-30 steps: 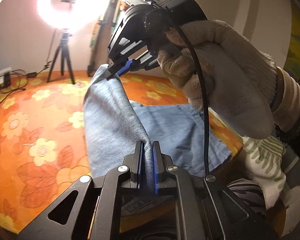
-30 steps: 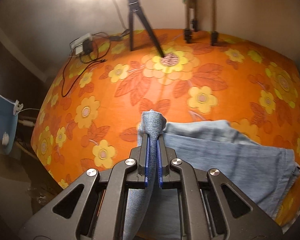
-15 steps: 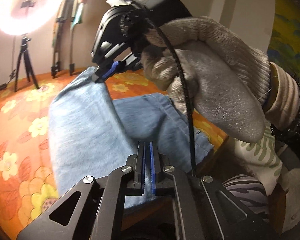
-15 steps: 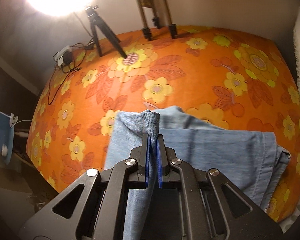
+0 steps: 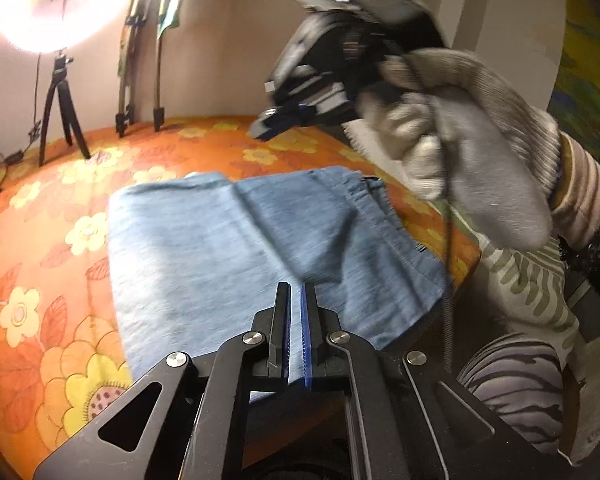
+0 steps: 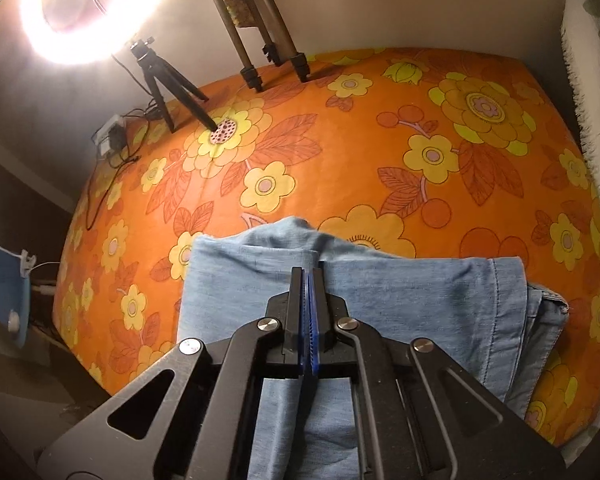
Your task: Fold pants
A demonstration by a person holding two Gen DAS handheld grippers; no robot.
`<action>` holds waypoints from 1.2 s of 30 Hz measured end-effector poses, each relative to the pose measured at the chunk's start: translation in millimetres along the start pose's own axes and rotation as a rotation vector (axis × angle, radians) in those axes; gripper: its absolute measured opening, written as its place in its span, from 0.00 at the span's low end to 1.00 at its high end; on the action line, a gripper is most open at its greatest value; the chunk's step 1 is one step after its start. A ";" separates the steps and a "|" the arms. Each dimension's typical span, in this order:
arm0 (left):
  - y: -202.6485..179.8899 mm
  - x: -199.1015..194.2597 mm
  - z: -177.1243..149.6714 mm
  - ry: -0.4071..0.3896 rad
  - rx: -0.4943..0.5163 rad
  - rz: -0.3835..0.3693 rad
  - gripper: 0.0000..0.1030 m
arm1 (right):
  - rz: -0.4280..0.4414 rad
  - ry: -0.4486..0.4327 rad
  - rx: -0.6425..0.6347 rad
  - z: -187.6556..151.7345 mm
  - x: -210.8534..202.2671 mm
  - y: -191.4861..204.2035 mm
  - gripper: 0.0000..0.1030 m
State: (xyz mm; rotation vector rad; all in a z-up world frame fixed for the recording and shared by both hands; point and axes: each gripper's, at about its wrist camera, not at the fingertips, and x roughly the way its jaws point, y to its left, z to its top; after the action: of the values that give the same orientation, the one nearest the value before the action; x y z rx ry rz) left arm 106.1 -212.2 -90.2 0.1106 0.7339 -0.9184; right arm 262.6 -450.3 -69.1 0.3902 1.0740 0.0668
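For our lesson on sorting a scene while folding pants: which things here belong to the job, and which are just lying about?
Job: pants, left gripper, right gripper, gloved hand.
Lying about: ring light, tripod, stand legs.

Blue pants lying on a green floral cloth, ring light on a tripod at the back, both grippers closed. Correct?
One thing off: the cloth is orange with yellow flowers, not green, as the right wrist view shows. The rest holds: the blue pants lie on it, the ring light stands on a tripod at the back, and the left gripper and right gripper are closed.
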 end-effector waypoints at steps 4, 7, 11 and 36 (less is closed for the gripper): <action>11.2 -4.6 9.3 0.009 0.013 0.016 0.10 | 0.019 0.011 0.009 -16.7 -8.7 -11.9 0.03; 23.1 -0.5 24.5 0.045 0.009 0.003 0.14 | 0.065 0.047 0.031 -45.1 -14.7 -21.1 0.13; 36.8 18.2 49.6 0.129 0.000 -0.002 0.33 | 0.152 0.082 0.083 -93.9 -18.7 -27.3 0.30; 33.3 134.2 114.6 0.462 -0.078 0.046 0.38 | 0.361 0.089 0.178 -180.6 15.9 -10.6 0.25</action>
State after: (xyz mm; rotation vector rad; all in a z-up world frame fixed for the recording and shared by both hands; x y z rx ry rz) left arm 243.7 -327.5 -94.0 0.2758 1.1886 -0.8263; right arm 112.4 -406.0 -161.1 0.7451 1.0904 0.3133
